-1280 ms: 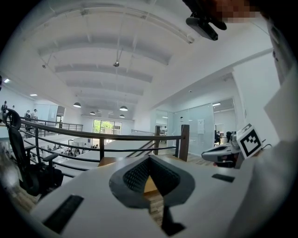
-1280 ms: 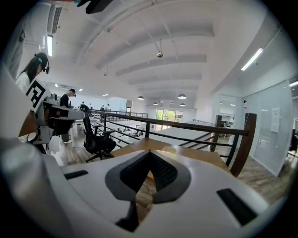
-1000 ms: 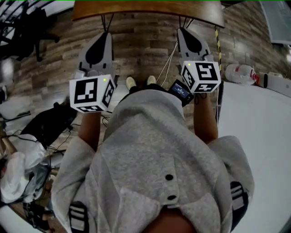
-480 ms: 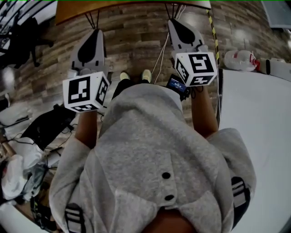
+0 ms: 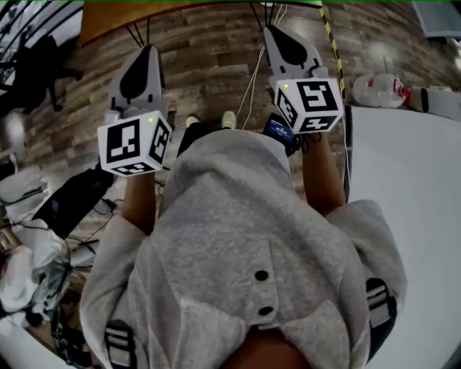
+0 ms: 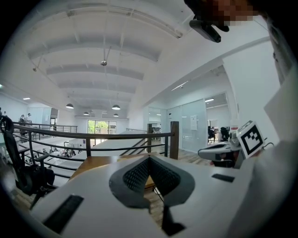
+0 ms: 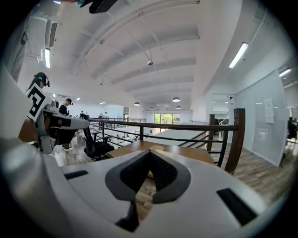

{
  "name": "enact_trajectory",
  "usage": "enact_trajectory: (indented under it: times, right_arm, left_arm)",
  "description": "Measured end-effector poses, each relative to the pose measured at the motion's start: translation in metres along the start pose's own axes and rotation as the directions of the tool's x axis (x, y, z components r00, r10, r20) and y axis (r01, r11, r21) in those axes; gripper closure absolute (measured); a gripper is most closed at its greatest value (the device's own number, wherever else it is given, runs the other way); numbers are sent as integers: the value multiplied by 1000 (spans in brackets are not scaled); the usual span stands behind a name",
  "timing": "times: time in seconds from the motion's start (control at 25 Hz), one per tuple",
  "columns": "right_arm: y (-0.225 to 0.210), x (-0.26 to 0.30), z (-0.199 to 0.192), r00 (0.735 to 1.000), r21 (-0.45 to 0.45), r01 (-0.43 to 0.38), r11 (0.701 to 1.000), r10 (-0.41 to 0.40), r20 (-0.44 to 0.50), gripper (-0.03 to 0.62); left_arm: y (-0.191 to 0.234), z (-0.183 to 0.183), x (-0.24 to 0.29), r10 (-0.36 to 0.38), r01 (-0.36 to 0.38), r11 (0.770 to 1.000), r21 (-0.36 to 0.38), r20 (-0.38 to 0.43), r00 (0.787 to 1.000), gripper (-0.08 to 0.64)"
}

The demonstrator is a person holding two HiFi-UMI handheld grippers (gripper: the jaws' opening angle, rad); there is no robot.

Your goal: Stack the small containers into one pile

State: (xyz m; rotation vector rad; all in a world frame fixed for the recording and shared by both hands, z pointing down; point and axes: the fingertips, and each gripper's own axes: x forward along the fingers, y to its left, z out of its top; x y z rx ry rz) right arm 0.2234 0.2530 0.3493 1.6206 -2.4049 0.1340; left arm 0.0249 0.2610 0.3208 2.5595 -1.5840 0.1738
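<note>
Both grippers shifted left, table edge receded upward

We find the left gripper and right gripper fully closed with nothing between the jaws, held above the plank floor. Ahead, the wooden table bears one small pale item; we cannot confirm it as a container

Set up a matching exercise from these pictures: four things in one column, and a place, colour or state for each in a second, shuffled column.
Things:
1. left tool
2. wooden table
3. office chair
4. white surface

Descriptions:
A. along the right side of the head view
B. black, on the floor at upper left
C. shut, nothing between its jaws
D. brown, at the top edge of the head view

Pairs: 1-C, 2-D, 3-B, 4-A
</note>
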Motion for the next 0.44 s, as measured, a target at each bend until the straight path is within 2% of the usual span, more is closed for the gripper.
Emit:
enact_trajectory:
  times: [0.44]
  right_arm:
    - [-9, -25, -5, 1000, -8, 3, 1000, -3, -5, 577]
  left_arm:
    - [-25, 4, -10, 7, -7, 1000, 10, 3, 1000, 548]
